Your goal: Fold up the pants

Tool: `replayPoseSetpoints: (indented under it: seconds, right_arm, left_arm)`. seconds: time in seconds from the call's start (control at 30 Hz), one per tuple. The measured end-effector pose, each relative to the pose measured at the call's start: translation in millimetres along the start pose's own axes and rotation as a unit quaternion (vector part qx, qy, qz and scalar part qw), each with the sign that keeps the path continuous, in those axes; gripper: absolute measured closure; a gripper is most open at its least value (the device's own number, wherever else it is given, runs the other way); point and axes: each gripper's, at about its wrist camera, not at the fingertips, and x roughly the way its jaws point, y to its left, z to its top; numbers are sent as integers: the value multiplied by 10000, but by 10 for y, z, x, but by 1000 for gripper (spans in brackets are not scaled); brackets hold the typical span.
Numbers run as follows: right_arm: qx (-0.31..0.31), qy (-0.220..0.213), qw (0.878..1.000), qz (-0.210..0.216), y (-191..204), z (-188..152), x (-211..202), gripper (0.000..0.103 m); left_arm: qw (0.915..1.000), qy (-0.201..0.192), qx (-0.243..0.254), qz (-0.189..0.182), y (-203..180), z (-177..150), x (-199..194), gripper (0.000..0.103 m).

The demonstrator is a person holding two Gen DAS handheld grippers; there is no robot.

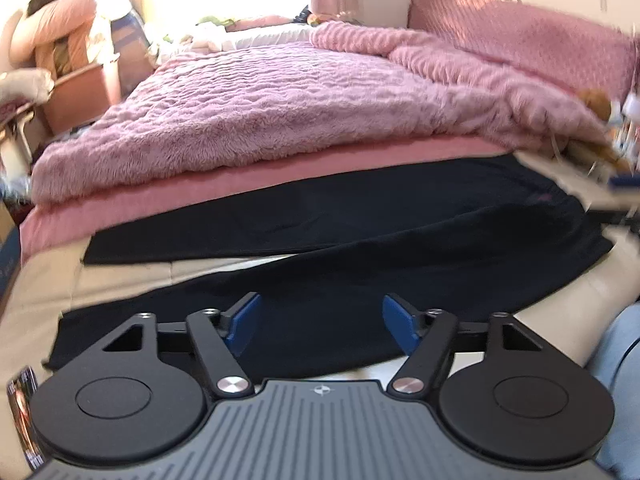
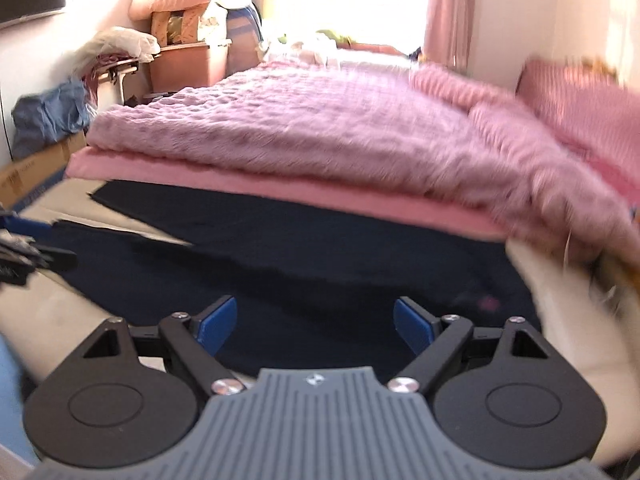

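Dark navy pants (image 1: 360, 240) lie spread flat on the cream sheet at the near edge of the bed, their two legs running to the left with a strip of sheet between them. My left gripper (image 1: 322, 326) is open and empty, low over the near leg. In the right wrist view the pants (image 2: 320, 252) fill the middle. My right gripper (image 2: 314, 328) is open and empty, just above the wide waist end. The left gripper's tip (image 2: 24, 256) shows at that view's left edge.
A fluffy pink blanket (image 1: 260, 112) over a pink layer (image 1: 160, 196) covers the bed behind the pants. A pink pillow (image 1: 540, 32) lies at the back right. Boxes, bags and bedding (image 2: 188, 32) pile up at the far left. The cream sheet (image 1: 60, 280) shows beside the pants.
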Motion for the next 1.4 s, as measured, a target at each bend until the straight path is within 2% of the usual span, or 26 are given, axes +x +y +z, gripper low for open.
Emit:
replayPoseSetpoints:
  seconds: [0.13, 0.2, 0.27, 0.33, 0.4, 0.53, 0.57, 0.6, 0.67, 0.8, 0.87, 0.93, 0.97, 1.07, 1.17, 1.27, 1.3, 1.33, 1.4]
  right_arm:
    - [-533, -259, 9982, -84, -310, -40, 231, 21]
    - [-683, -35, 9974, -225, -512, -52, 421, 23]
    - [-700, 304, 9963, -392, -740, -110, 614, 34]
    - [-655, 709, 9938, -545, -973, -175, 798, 53]
    - [-656, 1031, 9903, -658, -1167, -254, 958, 61]
    - [-906, 1402, 9833, -724, -1371, -452, 1113, 62]
    - [-941, 1476, 9819, -726, -1403, -489, 1141, 62]
    - [-960, 1538, 9807, -730, -1429, -520, 1163, 62]
    - [-1012, 1641, 9784, -743, -1479, -571, 1208, 62]
    - [-1020, 1790, 9756, -763, -1529, -648, 1315, 62]
    - [-980, 1819, 9752, -789, -1499, -688, 1271, 62]
    - [-931, 1832, 9753, -807, -1518, -684, 1265, 62]
    - [-889, 1832, 9757, -805, -1527, -687, 1263, 62]
    - [-845, 1829, 9760, -829, -1530, -703, 1243, 62]
    - [-901, 1893, 9740, -853, -1520, -719, 1241, 62]
    - [-1031, 1956, 9713, -874, -1516, -739, 1238, 62]
    - [-1060, 1986, 9704, -878, -1525, -745, 1241, 62]
    - [-1102, 2018, 9692, -886, -1533, -755, 1245, 62]
    - [-1242, 2088, 9657, -921, -1544, -776, 1255, 62]
  left_arm:
    - [9974, 84, 699, 179, 117, -81, 300, 30]
    - [9917, 176, 1210, 403, 175, -160, 446, 30]
    - [9838, 304, 1680, 542, 223, -252, 561, 30]
    - [9727, 486, 2179, 632, 286, -369, 678, 30]
    - [9566, 622, 2749, 733, 314, -513, 768, 30]
    - [9142, 955, 3798, 1044, 322, -869, 917, 30]
    - [9059, 986, 3979, 1065, 323, -949, 925, 30]
    - [9010, 1029, 4077, 1070, 333, -1010, 931, 30]
    - [8968, 1147, 4125, 1118, 401, -1107, 976, 30]
    - [8921, 1210, 4144, 1336, 513, -1083, 1027, 30]
    - [8794, 1292, 4330, 1499, 577, -1093, 1063, 32]
    - [8658, 1459, 4491, 1658, 644, -1149, 1095, 40]
    - [8641, 1494, 4504, 1677, 693, -1156, 1112, 41]
    - [8738, 1494, 4344, 1597, 786, -1101, 1107, 40]
    - [8712, 1544, 4300, 1796, 884, -1111, 1151, 41]
    - [8745, 1600, 4187, 1851, 956, -1110, 1182, 42]
    - [8714, 1600, 4239, 1879, 949, -1112, 1195, 43]
    - [8682, 1601, 4291, 1909, 941, -1120, 1200, 46]
    - [8668, 1713, 4254, 1958, 961, -1100, 1246, 76]
